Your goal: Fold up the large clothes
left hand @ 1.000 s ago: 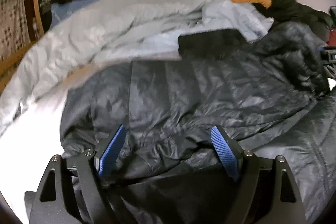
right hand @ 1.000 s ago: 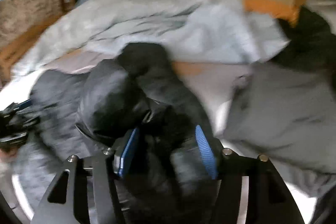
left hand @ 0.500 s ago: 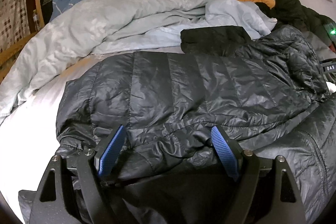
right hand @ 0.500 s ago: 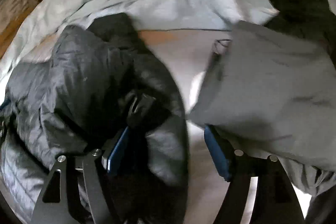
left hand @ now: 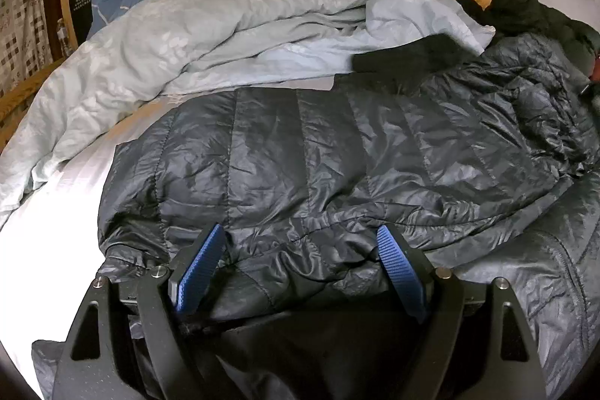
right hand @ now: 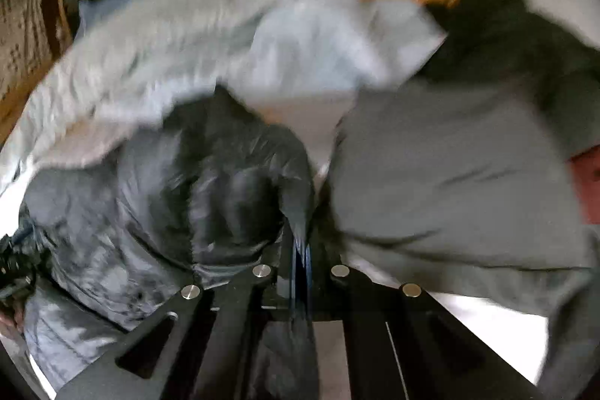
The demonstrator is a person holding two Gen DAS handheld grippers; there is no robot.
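On a bed, a dark quilted jacket (left hand: 318, 167) lies spread flat ahead of the left tool (left hand: 300, 261), whose 2 blue pads stand wide with a puffed fold of the jacket's near hem between them; whether the pads press on it cannot be told. To that tool's left a strip of bare white sheet (left hand: 63, 205) runs to the bed's edge, the only open room on that side, while a rumpled pale-blue duvet (left hand: 225, 36) crowds the far side. Further right, the right tool (right hand: 300, 257) has its pads shut tight, having just closed, and appears to pinch a thin edge of the jacket at its collar end, though blur leaves this unsure. Just right of it lies a grey garment (right hand: 450, 182), with a narrow gap of sheet between. The step in hand looks like gripping both ends before a fold; next, the left tool likely needs to close on the hem, then both lift together clear of the duvet.
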